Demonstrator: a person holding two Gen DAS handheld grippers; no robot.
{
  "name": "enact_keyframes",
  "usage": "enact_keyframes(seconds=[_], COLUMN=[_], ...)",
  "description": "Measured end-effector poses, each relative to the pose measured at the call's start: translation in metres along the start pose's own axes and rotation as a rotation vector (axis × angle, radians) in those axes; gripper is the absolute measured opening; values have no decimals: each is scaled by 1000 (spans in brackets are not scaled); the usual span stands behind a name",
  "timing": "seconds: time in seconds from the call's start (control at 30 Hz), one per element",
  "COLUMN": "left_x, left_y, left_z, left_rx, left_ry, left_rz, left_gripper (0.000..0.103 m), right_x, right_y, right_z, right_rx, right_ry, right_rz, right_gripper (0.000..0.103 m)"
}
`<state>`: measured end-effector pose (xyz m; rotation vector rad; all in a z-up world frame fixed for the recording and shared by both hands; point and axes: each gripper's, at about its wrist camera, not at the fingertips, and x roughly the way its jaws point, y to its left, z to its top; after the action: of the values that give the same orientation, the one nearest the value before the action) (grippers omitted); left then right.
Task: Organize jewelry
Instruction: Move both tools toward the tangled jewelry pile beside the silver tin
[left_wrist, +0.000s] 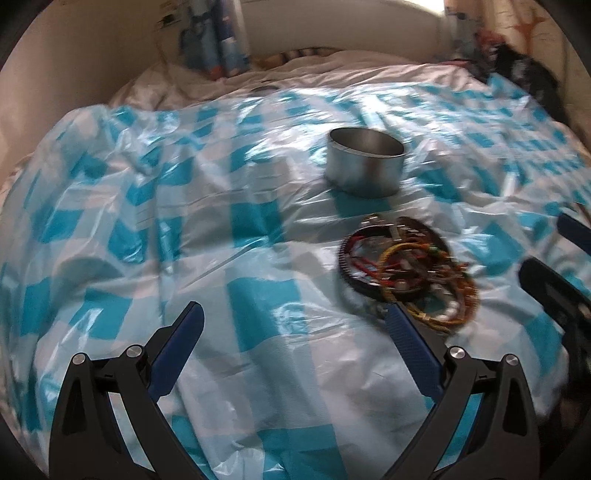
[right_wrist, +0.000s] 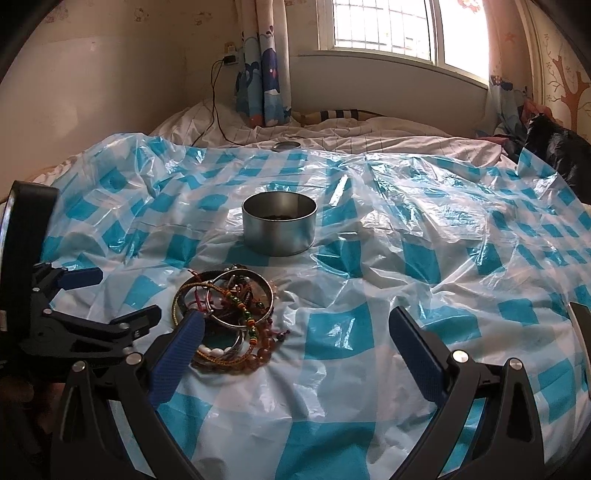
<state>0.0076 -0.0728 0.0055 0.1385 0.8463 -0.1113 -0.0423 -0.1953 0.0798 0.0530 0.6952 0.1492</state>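
Note:
A tangled pile of bracelets and bead strings (left_wrist: 406, 266) (right_wrist: 231, 317) lies on the blue-and-white checked plastic sheet (left_wrist: 258, 302) (right_wrist: 369, 258). Behind it stands a round silver tin (left_wrist: 364, 162) (right_wrist: 279, 227), uncovered, with something dark at its bottom. My left gripper (left_wrist: 295, 317) is open, with its right finger tip at the near edge of the pile. The right gripper (right_wrist: 295, 325) is open too, its left finger (right_wrist: 184, 339) overlapping the pile's near left side. In the right wrist view the left gripper (right_wrist: 92, 295) shows at the left, also open. Nothing is held.
The sheet covers a bed with white bedding (right_wrist: 332, 136). A small round lid (right_wrist: 286, 146) lies at the sheet's far edge. A charger cable (right_wrist: 214, 110) runs down the wall. Curtains (right_wrist: 264, 74) hang under the window and dark clothes (right_wrist: 554, 151) are heaped at the far right.

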Motion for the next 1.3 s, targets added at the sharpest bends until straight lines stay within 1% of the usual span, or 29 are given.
enact_keyframes(seconds=[0.03, 0.1, 0.17, 0.23, 0.3, 0.4, 0.47, 0.53, 0.63, 0.7, 0.9, 1.03, 1.3], left_x=[-2, -4, -6, -8, -6, -2, 3, 7, 15, 19, 20, 20, 20], left_y=[1, 2, 2, 1, -4, -14, -20, -22, -23, -25, -25, -28, -31], left_z=[-1, -3, -3, -2, 1, 7, 10, 13, 15, 15, 18, 18, 18], left_rx=[2, 3, 3, -9, -2, 18, 23, 19, 16, 20, 23, 43, 54], left_ry=[-5, -4, -12, -22, -29, -36, -31, -23, -4, 9, 8, 7, 5], left_rz=[-35, -71, -106, -158, -188, -203, -228, -230, -214, -205, -187, -175, -177], left_gripper=[95, 95, 95, 95, 95, 95, 94, 88, 82, 82, 82, 82, 82], right_x=[0, 1, 2, 1, 1, 2, 3, 4, 6, 7, 10, 11, 13], right_y=[-3, -7, -12, -15, -19, -25, -29, -33, -36, -35, -37, -37, -37], right_z=[0, 0, 0, 0, 1, 1, 1, 1, 1, 1, 0, 0, -2], right_rx=[9, 36, 47, 57, 65, 80, 88, 97, 107, 104, 109, 112, 117], right_ry=[1, 15, 21, 22, 22, 26, 29, 31, 43, 45, 54, 60, 69], right_rz=[5, 22, 20, 16, 7, -1, -8, -8, -3, -3, -5, -4, 0], right_gripper=[96, 96, 96, 96, 96, 96, 96, 96, 96, 96, 96, 96, 96])
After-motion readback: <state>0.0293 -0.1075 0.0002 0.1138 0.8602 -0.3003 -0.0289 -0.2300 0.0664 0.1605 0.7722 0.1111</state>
